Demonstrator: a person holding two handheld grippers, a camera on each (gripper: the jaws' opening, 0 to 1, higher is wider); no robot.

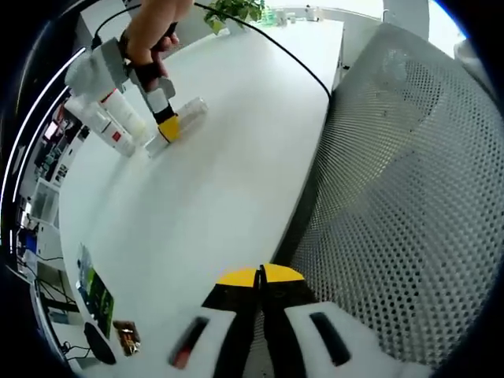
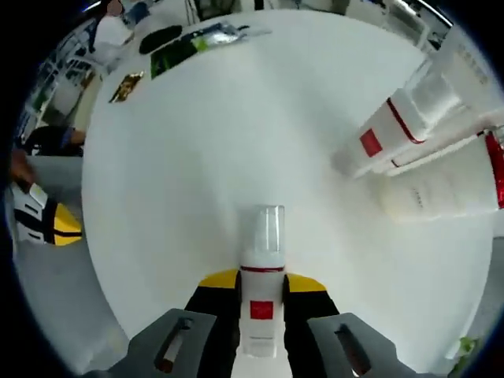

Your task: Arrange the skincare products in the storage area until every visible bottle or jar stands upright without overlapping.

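Clamped in my right claw point(image 2: 261, 293), the pump bottle point(image 2: 262, 293) lies on the counter point(image 2: 197, 157); careless righting could topple the neighbouring bottles point(image 2: 394, 130), while my left claw point(image 1: 260, 276) rests closed.

Big white table point(image 1: 228, 181) takes up most of the scene, with a black cable point(image 1: 291, 59) snaking across it. There's a white mesh chair back point(image 1: 402, 205) right at its edge, a green plant point(image 1: 235, 11) at the far end, plus a green leaflet point(image 2: 177, 53) and small brown packet point(image 2: 126, 87).
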